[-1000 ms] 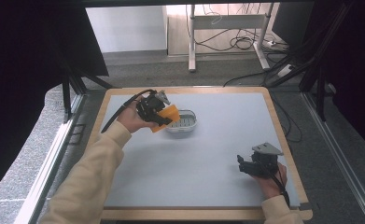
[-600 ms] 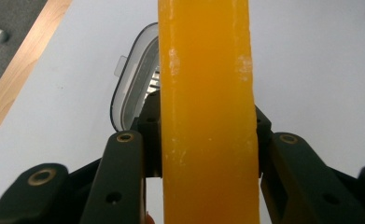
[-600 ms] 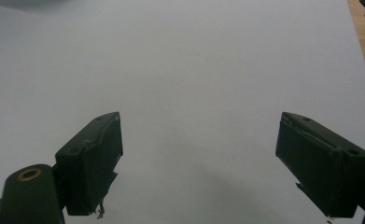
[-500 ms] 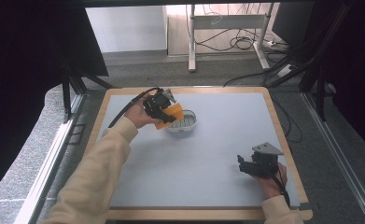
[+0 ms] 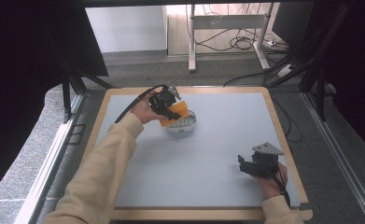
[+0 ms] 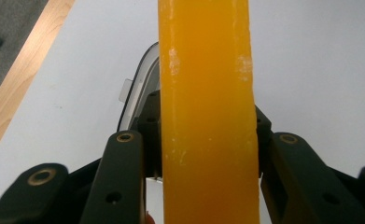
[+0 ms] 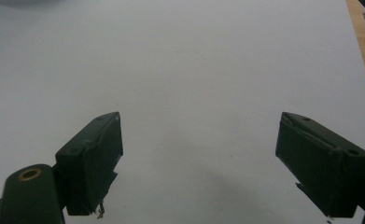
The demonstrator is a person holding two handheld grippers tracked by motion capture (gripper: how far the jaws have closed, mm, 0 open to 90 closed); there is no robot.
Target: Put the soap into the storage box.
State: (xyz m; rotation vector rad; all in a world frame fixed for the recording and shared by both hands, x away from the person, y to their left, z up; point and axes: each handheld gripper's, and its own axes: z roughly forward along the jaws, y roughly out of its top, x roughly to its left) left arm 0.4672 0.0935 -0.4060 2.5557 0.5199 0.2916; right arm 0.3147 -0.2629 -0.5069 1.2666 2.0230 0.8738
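An orange block, like a bar of soap, is clamped between the jaws of my left gripper, which is shut on it. It hangs just over the left side of a white oval dish on the grey mat. My right gripper rests low near the mat's right front, open, with nothing between its jaws.
The grey mat lies in a wooden frame. Beyond the table's far edge stand a desk leg and cables on the floor. Black stands flank the table on both sides.
My left gripper has carried the orange block a little to the right, over the white dish. The right gripper has stayed where it was.
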